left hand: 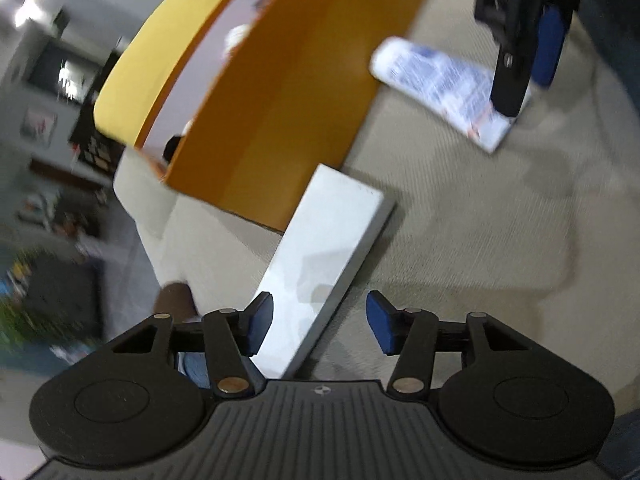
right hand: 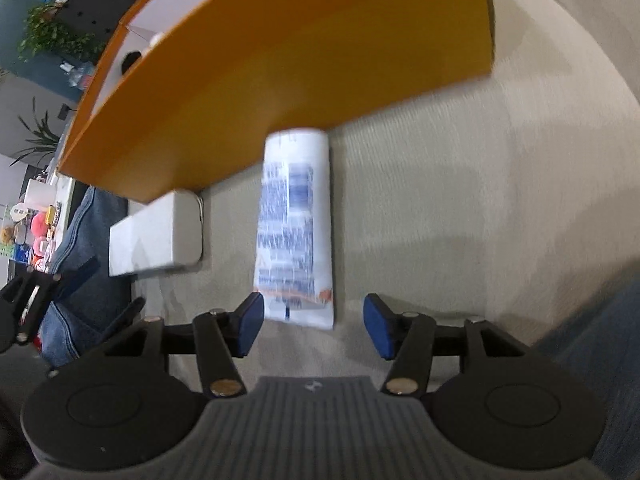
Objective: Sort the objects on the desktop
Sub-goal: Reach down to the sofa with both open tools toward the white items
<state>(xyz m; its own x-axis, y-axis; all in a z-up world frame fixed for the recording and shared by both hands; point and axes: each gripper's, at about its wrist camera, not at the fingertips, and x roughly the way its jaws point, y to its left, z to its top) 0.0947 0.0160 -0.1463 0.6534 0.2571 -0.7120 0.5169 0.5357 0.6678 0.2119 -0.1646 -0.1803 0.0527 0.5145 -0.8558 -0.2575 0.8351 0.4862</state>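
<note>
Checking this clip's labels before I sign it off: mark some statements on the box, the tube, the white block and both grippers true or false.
1. The left gripper is clamped shut on the white block. False: its jaws are open, with the block's near end between them and the right pad clear.
2. The tube lies flat on the beige cloth. True.
3. The right gripper holds the tube. False: its jaws are open, with the tube's crimped end ahead of them.
4. The orange box stands behind both the tube and the white block. True.
5. The tube lies inside the orange box. False: it lies on the cloth outside it.
</note>
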